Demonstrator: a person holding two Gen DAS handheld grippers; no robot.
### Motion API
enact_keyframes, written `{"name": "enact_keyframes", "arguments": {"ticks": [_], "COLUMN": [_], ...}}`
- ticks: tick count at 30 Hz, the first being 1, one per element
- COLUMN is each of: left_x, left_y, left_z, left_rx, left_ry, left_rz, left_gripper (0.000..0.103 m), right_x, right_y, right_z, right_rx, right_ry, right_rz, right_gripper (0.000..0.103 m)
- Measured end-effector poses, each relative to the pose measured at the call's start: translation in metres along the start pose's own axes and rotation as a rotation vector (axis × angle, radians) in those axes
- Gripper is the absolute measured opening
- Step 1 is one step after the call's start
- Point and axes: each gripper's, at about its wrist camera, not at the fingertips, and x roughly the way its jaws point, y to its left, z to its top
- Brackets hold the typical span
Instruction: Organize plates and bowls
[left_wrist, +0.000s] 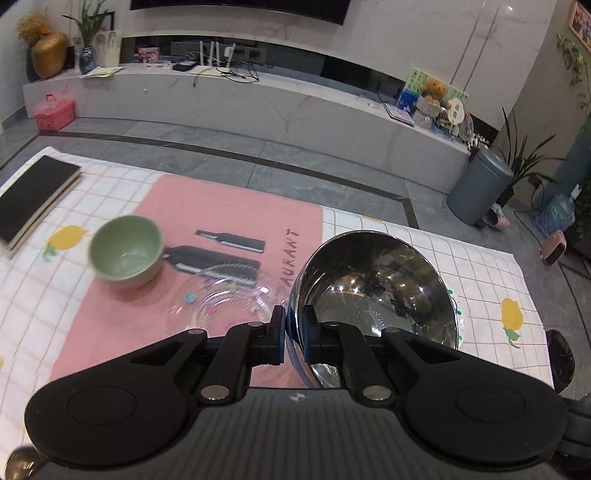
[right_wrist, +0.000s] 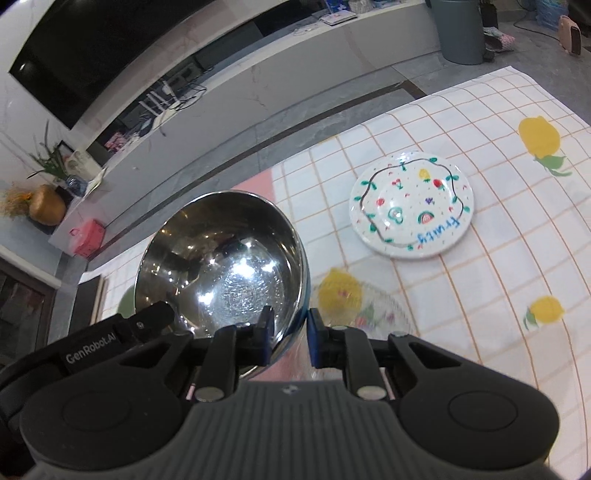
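**You had the steel bowl up off the table in both grippers, with the rest of the dishes not yet sorted.**

Left wrist view: your left gripper (left_wrist: 294, 332) was clamped on the steel bowl (left_wrist: 373, 291) rim; the green bowl (left_wrist: 126, 255) and glass plate (left_wrist: 225, 301) sat apart on the pink mat (left_wrist: 236, 206). Right wrist view: your right gripper (right_wrist: 291, 334) pinched the opposite rim, and the painted plate (right_wrist: 412, 205) lay alone on the tablecloth (right_wrist: 498, 258). I judged nothing stacked yet.
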Motion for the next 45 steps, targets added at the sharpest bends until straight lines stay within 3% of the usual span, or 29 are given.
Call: {"name": "enact_keyframes", "arguments": {"ticks": [6,11,22,33,45], "left_x": [-0.043,-0.076,-0.129,-0.148,-0.143], "left_y": [0.016,0.042,0.104,0.161,0.184], "left_z": [-0.017,-0.034,-0.065,-0.096,-0.125], "left_rx": [0.010,-0.049,-0.121,-0.222,-0.219], "left_ry": [-0.038,-0.060,-0.088,-0.057,0.033], "left_rz": [0.006,0.011,0.055,0.094,0.115], "left_gripper": [0.009,0.010,0.010,0.010,0.010], "right_x": [-0.034,-0.054,-0.070,-0.059,-0.039], "right_y": [0.017,0.034,0.086,0.122,0.120], "right_z": [-0.035,-0.066,-0.126,-0.163,-0.184], "right_rx": [-0.034,-0.065,-0.197,-0.300,-0.295], "right_ry": [-0.011,0.005,0.066,0.161,0.263], "right_rz": [0.031,0.069,0.140,0.176,0.175], "right_gripper": [0.017,0.017,0.017,0.017,0.018]}}
